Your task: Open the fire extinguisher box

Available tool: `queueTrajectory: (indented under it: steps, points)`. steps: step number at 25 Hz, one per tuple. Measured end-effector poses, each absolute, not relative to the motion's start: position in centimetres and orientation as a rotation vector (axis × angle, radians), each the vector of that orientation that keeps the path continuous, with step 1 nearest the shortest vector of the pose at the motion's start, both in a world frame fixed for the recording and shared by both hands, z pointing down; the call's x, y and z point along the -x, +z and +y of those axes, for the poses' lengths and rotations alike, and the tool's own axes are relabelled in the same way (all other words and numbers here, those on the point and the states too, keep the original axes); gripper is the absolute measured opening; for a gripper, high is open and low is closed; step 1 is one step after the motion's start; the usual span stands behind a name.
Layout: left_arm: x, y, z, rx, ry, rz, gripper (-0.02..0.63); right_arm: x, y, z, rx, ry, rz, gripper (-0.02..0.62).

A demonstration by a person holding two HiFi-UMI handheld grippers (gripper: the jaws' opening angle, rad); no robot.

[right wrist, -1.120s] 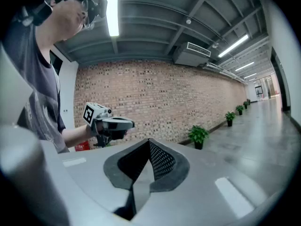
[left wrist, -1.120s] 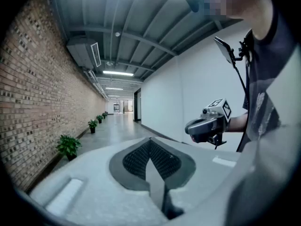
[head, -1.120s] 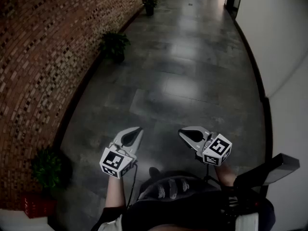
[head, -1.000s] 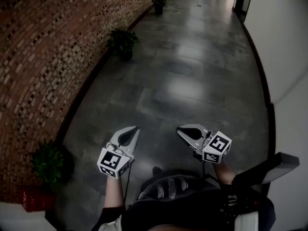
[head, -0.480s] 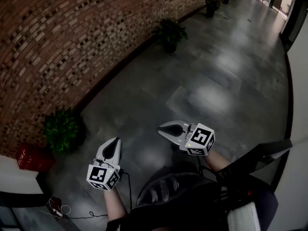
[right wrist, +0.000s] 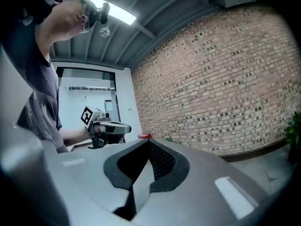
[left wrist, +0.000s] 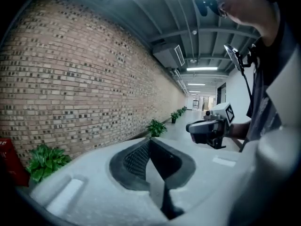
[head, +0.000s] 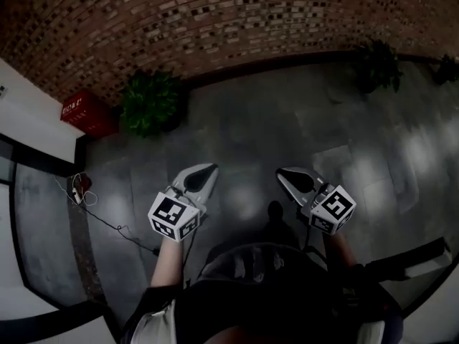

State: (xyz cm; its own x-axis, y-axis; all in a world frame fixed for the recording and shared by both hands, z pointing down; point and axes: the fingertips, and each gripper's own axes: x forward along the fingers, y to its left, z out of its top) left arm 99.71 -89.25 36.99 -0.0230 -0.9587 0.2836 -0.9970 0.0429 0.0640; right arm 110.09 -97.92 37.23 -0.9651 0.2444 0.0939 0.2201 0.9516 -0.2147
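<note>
Left gripper [head: 207,170]: jaws pressed together with nothing between them; it was held above the floor [head: 265,131] and pointed toward the brick wall [head: 215,20].
Right gripper [head: 282,173]: jaws also closed tip to tip and empty; it was level with the left one, beside it but not touching.
Fire extinguisher box [head: 87,113]: red, it stood at the foot of the brick wall in the floor's far left corner, next to the white wall [head: 29,117]. It was well apart from both grippers. Too small to tell whether its door was open.
Box in the gripper views: a red sliver at the left edge of the left gripper view [left wrist: 7,161], and a red spot just above the jaw tips in the right gripper view [right wrist: 144,136].
Potted plant [head: 150,102]: leafy green, on the floor against the wall, just beside the box on its right in the head view.
Second plant [head: 378,64]: further along the same wall, toward the far right.
Cable [head: 107,221]: dark, it trailed across the floor's left edge from a small plug block [head: 77,190] near the white wall.
Person: bare forearms and a dark top showed at the head view's bottom edge.
</note>
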Motion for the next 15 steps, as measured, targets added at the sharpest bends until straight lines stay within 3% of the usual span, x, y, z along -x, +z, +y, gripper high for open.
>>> queueTrajectory:
  steps: [8,15]
  points:
    - [-96.4,35.0,-97.4,-1.837,0.235,-2.158,0.0,-107.8,37.4,-107.6,0.588,0.508,-2.864,0.002]
    - [-94.8,36.5,-96.4,-1.643,0.251,-2.271,0.0,-102.5,38.1,-108.8,0.836,0.442,-2.791,0.002]
